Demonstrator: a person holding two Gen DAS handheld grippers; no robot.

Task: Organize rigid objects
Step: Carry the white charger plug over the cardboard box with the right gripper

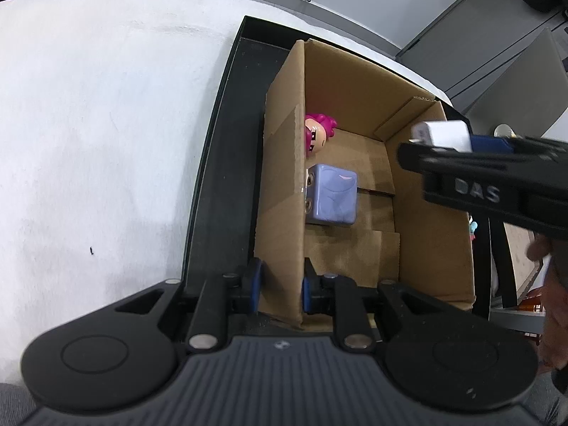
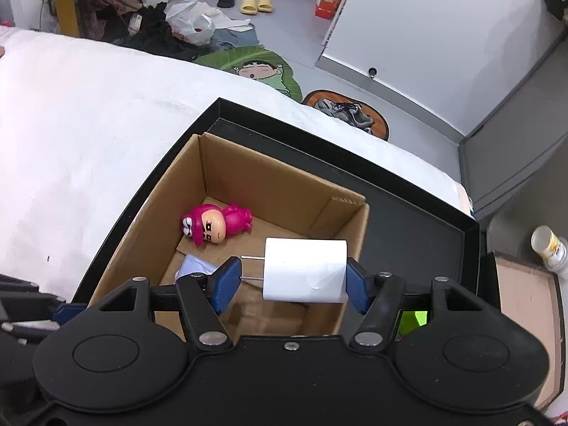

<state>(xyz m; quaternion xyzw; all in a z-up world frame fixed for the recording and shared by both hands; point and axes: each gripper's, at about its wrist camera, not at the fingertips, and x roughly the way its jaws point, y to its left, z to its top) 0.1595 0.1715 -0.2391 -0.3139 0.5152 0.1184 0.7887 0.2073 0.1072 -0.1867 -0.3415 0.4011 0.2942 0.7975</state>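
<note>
An open cardboard box [image 2: 284, 191] stands in a black tray [image 2: 408, 220]. In it lie a pink figurine [image 2: 216, 225] and a lilac cube-shaped charger [image 1: 332, 198], partly seen in the right wrist view [image 2: 193, 266]. My right gripper [image 2: 293, 280] is shut on a white plug charger [image 2: 305, 269], its prongs against the left pad, held over the box; it also shows in the left wrist view [image 1: 440, 135]. My left gripper [image 1: 280, 285] is shut on the box's left wall [image 1: 284, 177].
The tray sits on a white cloth surface [image 2: 88, 124]. A can [image 2: 548, 248] and a wooden board [image 2: 525, 319] lie right of the tray. Shoes, bags and a mat lie on the floor beyond.
</note>
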